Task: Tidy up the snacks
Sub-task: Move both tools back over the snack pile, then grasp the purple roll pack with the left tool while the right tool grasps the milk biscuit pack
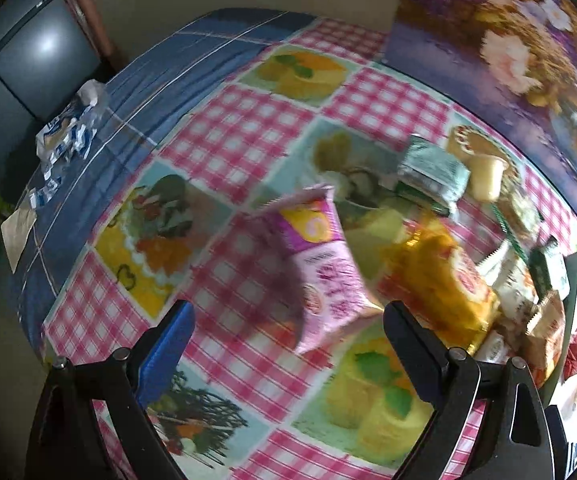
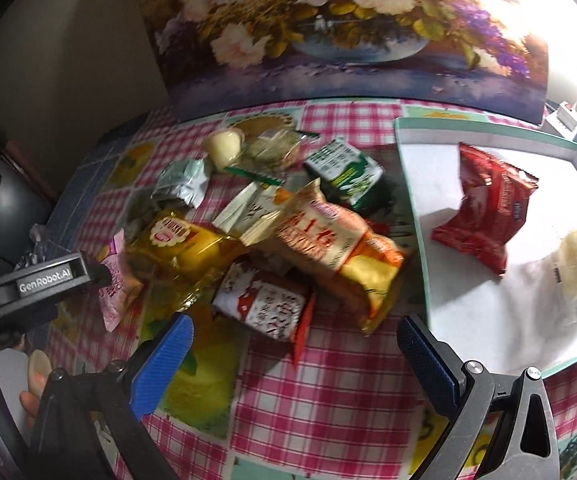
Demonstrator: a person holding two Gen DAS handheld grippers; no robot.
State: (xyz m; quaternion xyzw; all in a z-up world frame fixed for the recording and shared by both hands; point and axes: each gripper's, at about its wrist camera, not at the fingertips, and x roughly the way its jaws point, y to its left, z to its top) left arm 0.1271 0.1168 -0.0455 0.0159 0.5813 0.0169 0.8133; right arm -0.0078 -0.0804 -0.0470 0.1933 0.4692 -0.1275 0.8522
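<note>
Left wrist view: left gripper (image 1: 288, 320) hangs over the checked tablecloth (image 1: 244, 128), jaws spread wide, nothing between them.
Just ahead of it: a pink snack packet (image 1: 324, 264) lies tilted on the cloth, near the right finger's tip, not pinched.
Right of that: a yellow packet (image 1: 444, 276) sits beside the pink one, then a blurred cluster of more snacks runs to the right edge.
Far side of the pile: a pale green packet (image 1: 432, 168) and a cream pudding cup (image 1: 488, 172).
Far left: a blue-and-white wrapper (image 1: 68, 132) lies well apart on blue cloth.
Right wrist view: right gripper (image 2: 294, 334) is also splayed open, holding nothing, above the near edge of the pile.
Pile: an orange-and-cream packet (image 2: 336, 248) lies on top, a white-and-red packet (image 2: 264, 300) nearest the fingers.
Right: a white tray (image 2: 488, 312) with a teal rim holds a red packet (image 2: 484, 212).
Far: a flower painting (image 2: 328, 28) stands behind the table.
</note>
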